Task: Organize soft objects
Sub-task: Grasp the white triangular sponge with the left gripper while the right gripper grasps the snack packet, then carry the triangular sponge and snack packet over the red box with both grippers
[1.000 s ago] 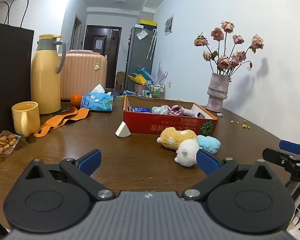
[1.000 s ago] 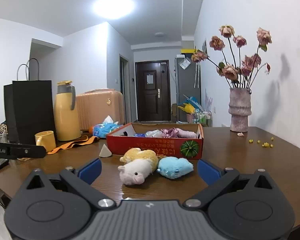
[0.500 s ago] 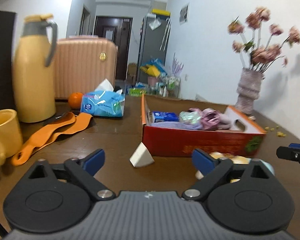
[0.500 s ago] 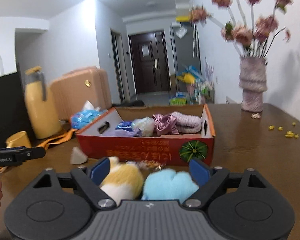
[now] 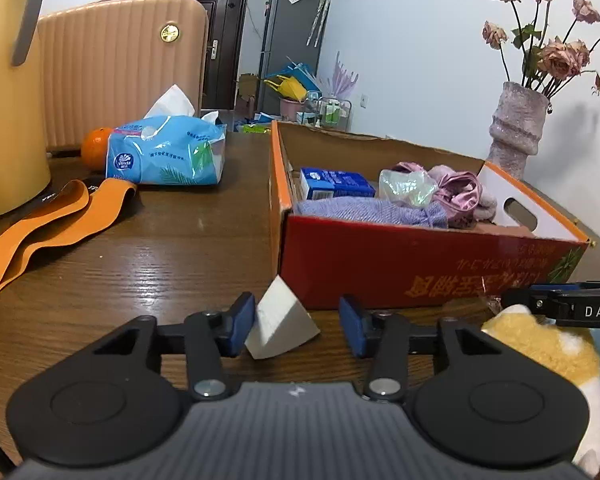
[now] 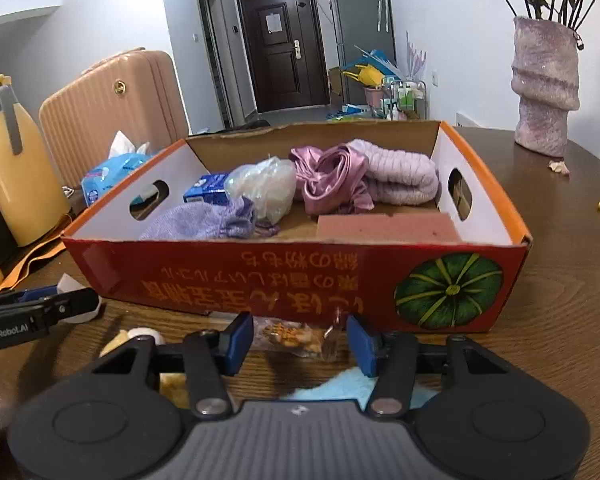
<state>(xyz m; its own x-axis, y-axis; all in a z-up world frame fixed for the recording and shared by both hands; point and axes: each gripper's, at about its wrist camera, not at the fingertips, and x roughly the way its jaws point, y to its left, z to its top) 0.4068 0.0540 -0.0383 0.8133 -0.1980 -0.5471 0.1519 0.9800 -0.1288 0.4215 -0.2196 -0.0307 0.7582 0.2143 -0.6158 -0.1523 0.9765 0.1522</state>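
Observation:
A white wedge-shaped sponge (image 5: 280, 328) lies on the table just before the red cardboard box (image 5: 380, 276). My left gripper (image 5: 296, 320) is closing around it: the left pad touches the wedge and the right pad stands apart. My right gripper (image 6: 300, 338) is closing around a small clear snack packet (image 6: 292, 338) at the foot of the box (image 6: 260, 276), its pads just short of it. A blue plush (image 6: 332, 388) lies under the right gripper, and a yellow-and-white plush (image 5: 540, 344) beside it. The box holds purple cloth (image 6: 204, 220), pink satin (image 6: 328, 176) and a pink knit (image 6: 400, 176).
A yellow thermos (image 5: 4, 100), an orange strap (image 5: 60, 216), a blue tissue pack (image 5: 164, 152) and an orange (image 5: 94, 142) sit to the left. A suitcase (image 5: 112, 60) stands behind. The flower vase (image 6: 544, 84) is at the far right of the table.
Both grippers moved forward and down toward the box and their jaws narrowed. The wedge came between the left jaws; the plush toys slid beneath the right gripper.

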